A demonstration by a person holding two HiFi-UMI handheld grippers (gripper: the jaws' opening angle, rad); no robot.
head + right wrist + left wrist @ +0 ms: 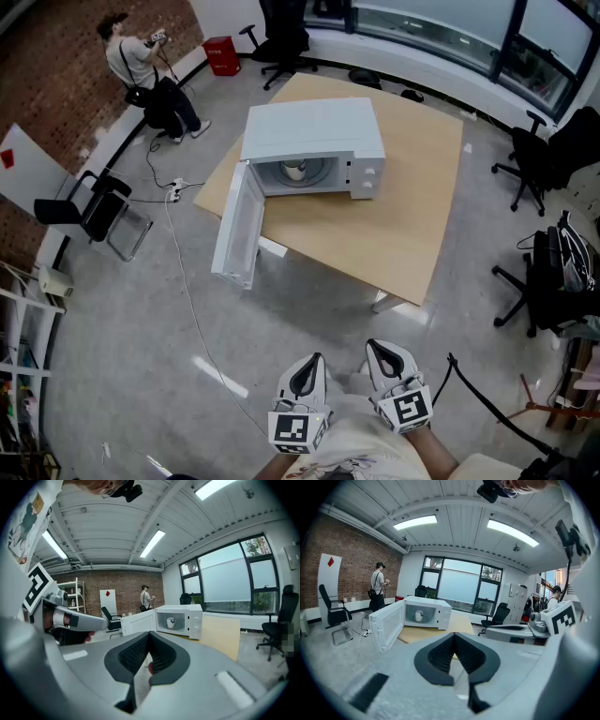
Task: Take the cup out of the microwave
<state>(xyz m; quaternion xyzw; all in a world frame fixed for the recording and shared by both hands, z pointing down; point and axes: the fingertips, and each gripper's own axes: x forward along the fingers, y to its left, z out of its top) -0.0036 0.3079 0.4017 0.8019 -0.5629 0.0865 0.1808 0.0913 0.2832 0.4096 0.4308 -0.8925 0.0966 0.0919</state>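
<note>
A white microwave (314, 141) stands on a light wooden table (394, 225), its door (237, 225) swung wide open toward the left. Inside it sits a white cup (295, 171), also visible in the left gripper view as the cup (419, 616) and in the right gripper view as the cup (170, 620). Both grippers are far from the table, close to my body at the bottom of the head view. My left gripper (305, 377) is shut with nothing in it. My right gripper (390, 361) is likewise shut and holds nothing.
Grey floor lies between me and the table. A cable (187, 300) runs across the floor at left, near a black chair (94, 211). A person (141, 70) stands at the back left by the brick wall. Office chairs (534, 159) stand at right.
</note>
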